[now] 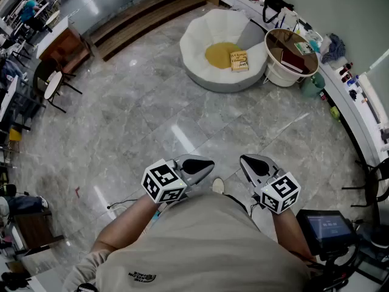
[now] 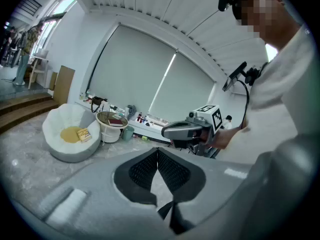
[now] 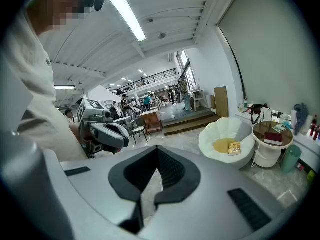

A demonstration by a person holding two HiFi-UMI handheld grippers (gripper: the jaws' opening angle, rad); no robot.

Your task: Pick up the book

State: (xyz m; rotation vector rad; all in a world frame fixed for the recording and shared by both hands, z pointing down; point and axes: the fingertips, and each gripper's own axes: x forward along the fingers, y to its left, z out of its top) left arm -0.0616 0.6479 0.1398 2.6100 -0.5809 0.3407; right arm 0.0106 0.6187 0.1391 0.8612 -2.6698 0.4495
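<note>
Bright, even indoor light. Ceiling tube glows in right gripper view; blind backlit, soft, in left gripper view. Glossy floor has glare streaks. Gripper views: strong fisheye warp, dark corners. Left gripper & right gripper slightly soft near lens.

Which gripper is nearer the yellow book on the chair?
Right, narrowly. The right gripper is almost straight below the yellow book in head view; the left gripper is offset left. Both far.
</note>
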